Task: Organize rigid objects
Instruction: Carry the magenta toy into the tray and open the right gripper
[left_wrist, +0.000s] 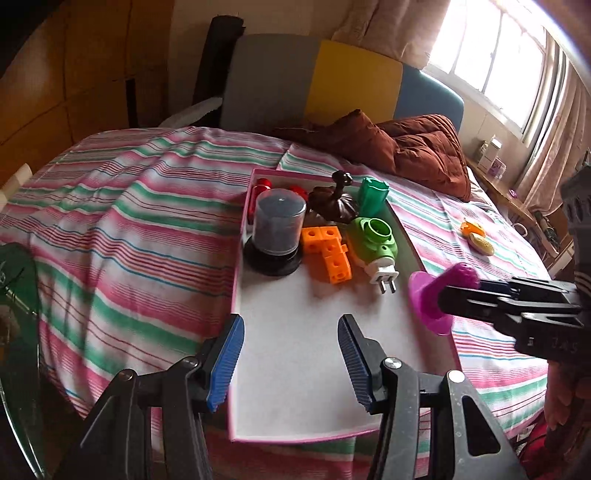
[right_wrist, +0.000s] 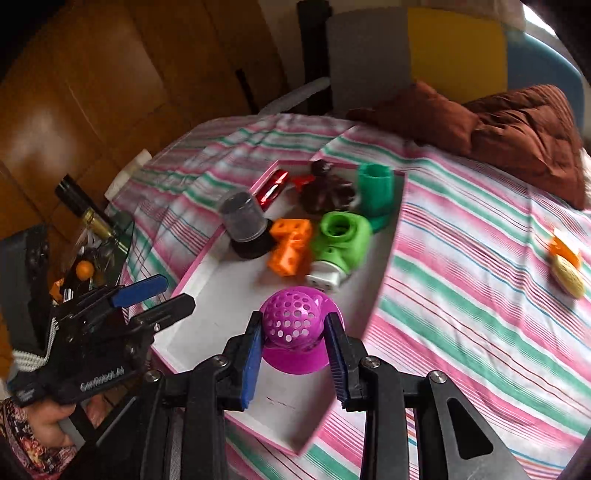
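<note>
- Above the pink-edged tray (right_wrist: 207, 254), at its 6 o'clock end in my right wrist view, my right gripper (right_wrist: 293, 343) has its blue pads clamped on a purple strainer (right_wrist: 293, 321), one pad pressing each side of the holed dome.
- From the left wrist view the same purple strainer (left_wrist: 436, 295) shows at 3 o'clock, hanging over the tray's right rim with its wide flange pointing toward the tray.
- My left gripper (left_wrist: 291, 354) stands with jaws apart and nothing between them, over the tray's bare white floor (left_wrist: 295, 332) at 6 o'clock.
- Inside the tray, toward 12 o'clock, I see a clear-domed canister (left_wrist: 277, 232), orange blocks (left_wrist: 327, 254), a green plug-in toy (left_wrist: 375, 240), a dark brown hook-shaped piece (left_wrist: 334, 203), a green cup (left_wrist: 373, 197) and something red (left_wrist: 262, 184) in the far corner.
- Outside the tray, at 2 o'clock on the striped bedsheet (left_wrist: 129, 221), lies a small orange and cream toy (left_wrist: 476, 238), well apart from everything else.
- A brown quilt (left_wrist: 417, 147) is bunched at 1 o'clock beyond the tray.
</note>
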